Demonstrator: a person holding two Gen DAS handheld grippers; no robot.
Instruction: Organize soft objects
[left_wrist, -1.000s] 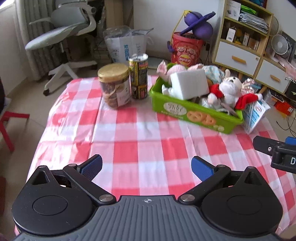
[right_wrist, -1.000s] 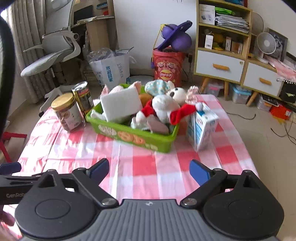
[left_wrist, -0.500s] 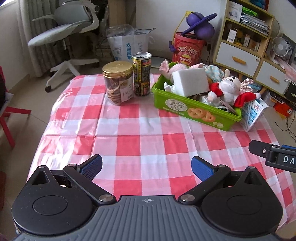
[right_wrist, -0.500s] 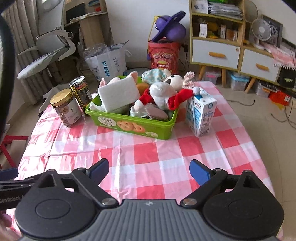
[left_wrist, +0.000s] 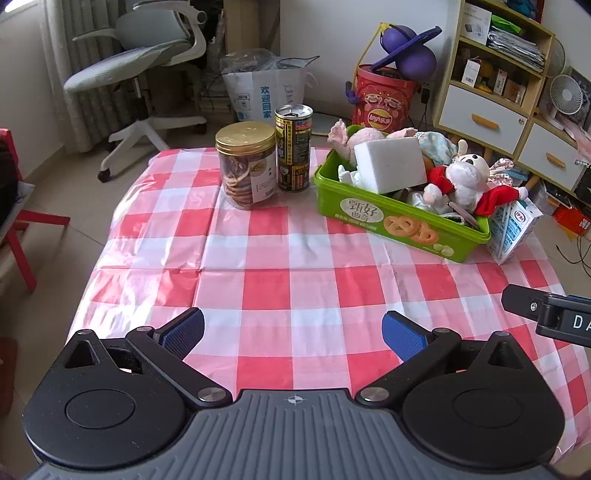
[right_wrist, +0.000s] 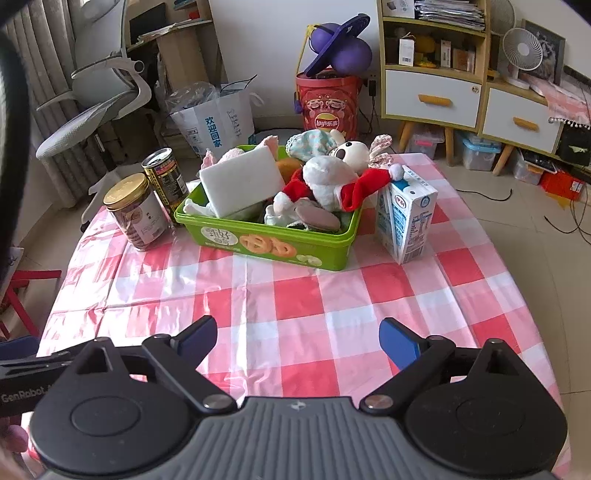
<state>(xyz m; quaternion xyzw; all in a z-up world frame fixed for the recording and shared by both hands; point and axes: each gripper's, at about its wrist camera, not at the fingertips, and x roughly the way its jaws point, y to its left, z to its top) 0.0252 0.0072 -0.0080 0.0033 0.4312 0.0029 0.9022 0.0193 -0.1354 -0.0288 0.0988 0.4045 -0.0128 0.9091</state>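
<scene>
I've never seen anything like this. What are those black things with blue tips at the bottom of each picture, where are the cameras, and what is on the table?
There is no robot arm here. A person holds a two-finger gripper in each hand, and each gripper carries a wide-angle camera that looks forward along its fingers. So one picture is from the left gripper, the other from the right gripper. The blue tips are the finger pads. Both grippers are open and hold nothing.

Ahead is a table with a red-and-white checked cloth. On it stands a green tub piled with soft things: a white sponge block, a white plush toy in red and other cloth pieces. To the left of the tub are a gold-lidded jar and a dark can; to its right stands a milk carton.
</scene>
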